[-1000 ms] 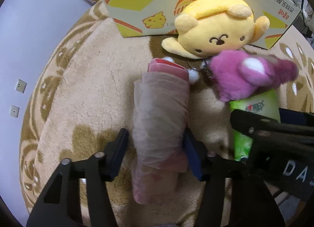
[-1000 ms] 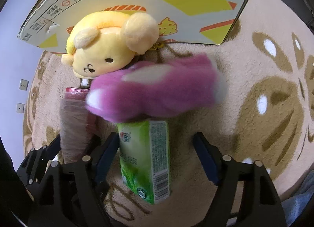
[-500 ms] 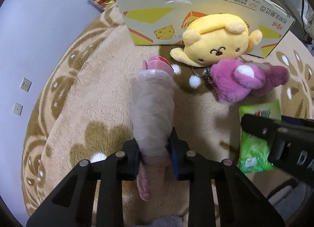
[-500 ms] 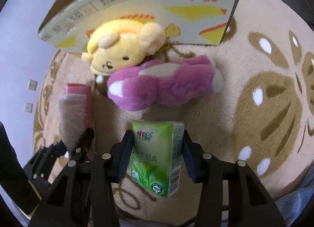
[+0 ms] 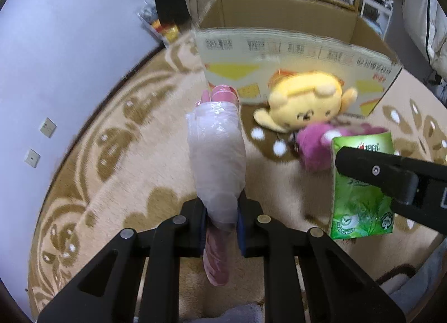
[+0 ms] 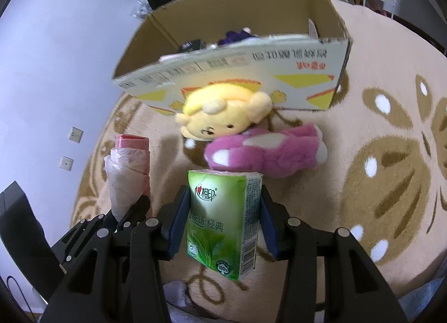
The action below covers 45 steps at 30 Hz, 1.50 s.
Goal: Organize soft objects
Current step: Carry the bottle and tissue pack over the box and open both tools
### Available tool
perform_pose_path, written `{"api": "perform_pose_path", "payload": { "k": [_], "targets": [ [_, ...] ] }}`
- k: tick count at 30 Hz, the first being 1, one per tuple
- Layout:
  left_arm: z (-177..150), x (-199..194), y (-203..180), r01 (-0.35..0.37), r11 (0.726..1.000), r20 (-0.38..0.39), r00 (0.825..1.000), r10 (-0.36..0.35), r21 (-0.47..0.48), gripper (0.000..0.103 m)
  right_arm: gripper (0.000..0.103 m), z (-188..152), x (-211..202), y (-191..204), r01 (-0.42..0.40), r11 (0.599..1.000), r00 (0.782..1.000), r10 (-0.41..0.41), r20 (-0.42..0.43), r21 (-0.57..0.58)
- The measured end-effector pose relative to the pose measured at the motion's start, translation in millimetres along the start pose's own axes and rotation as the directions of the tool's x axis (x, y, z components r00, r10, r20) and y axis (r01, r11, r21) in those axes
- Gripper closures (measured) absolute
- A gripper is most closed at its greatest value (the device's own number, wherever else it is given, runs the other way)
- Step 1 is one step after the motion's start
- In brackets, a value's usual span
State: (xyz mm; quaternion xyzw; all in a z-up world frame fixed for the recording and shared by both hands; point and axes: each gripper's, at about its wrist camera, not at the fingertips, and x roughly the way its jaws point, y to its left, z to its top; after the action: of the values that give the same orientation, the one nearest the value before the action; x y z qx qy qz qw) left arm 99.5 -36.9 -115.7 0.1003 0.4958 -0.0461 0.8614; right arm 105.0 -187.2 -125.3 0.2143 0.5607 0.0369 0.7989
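left gripper [image 5: 220, 225] is clamping the bag roll [image 5: 216, 161] near its lower end, jaws squeezed tight on it; the roll is a pink core wrapped in clear plastic, sticking up and forward past the pads, clear of the rug [image 5: 117, 155]. right gripper [image 6: 223, 225] is gripping the tissue pack [image 6: 223, 217] by its two narrow sides, pads pressing on both; pack is sitting upright between the jaws, green face toward the camera, also off the rug. in the left view the pack is showing at right, behind the right gripper's black finger.

yellow plush [image 6: 223, 116] is lying on the rug, touching the front wall of the box [image 6: 251, 71]. pink plush [image 6: 265, 152] is lying just in front of it, touching it, between the yellow plush and the tissue pack. box is standing open on the rug, a few dark and purple items inside, too small to make out. two wall sockets [image 6: 71, 147] are showing on the wall at left.
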Motion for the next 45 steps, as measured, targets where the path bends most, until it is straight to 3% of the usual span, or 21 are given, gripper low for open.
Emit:
{"api": "perform_pose_path", "payload": {
  "k": [8,14,23,27,30,35,40,45],
  "targets": [
    [11.1,-29.4,9.0,-0.022,1.000,0.123,0.992,0.023,-0.011,0.087,0.053,0.1,-33.3,7.3,-0.045,0.998,0.994,0.048,0.098,-0.033],
    [25.3,-56.0,15.1,-0.039,0.999,0.222,0.974,0.042,-0.020,0.087,0.053,5.1,-60.7,12.9,-0.091,0.994,0.974,0.101,0.204,-0.059],
    [42.6,-73.8,19.8,-0.049,0.998,0.307,0.950,0.054,-0.026,0.087,0.053,14.2,-93.2,16.2,-0.131,0.988,0.922,0.152,0.356,-0.084],
    [51.0,-76.1,14.5,-0.061,0.998,0.339,0.939,0.059,-0.005,0.087,0.053,25.5,-101.0,15.6,-0.112,0.989,0.901,0.142,0.410,-0.096],
    [62.8,-74.7,11.5,-0.052,0.999,0.356,0.933,0.051,-0.005,0.087,0.053,34.8,-111.1,12.1,-0.096,0.991,0.872,0.128,0.472,-0.092],
    [80.3,-71.7,2.7,-0.048,0.999,0.394,0.918,0.040,0.010,0.087,0.053,54.4,-116.5,7.1,-0.065,0.993,0.850,0.107,0.516,-0.098],
    [103.2,-63.3,-6.2,-0.034,0.999,0.419,0.908,0.018,0.031,0.087,0.053,69.7,-112.0,-1.5,-0.032,0.994,0.849,0.083,0.522,-0.105],
    [123.9,-41.6,-19.4,0.013,0.999,0.398,0.917,-0.031,0.050,0.087,0.053,80.4,-100.6,-12.6,-0.002,0.994,0.856,0.059,0.514,-0.110]
  ]
}}
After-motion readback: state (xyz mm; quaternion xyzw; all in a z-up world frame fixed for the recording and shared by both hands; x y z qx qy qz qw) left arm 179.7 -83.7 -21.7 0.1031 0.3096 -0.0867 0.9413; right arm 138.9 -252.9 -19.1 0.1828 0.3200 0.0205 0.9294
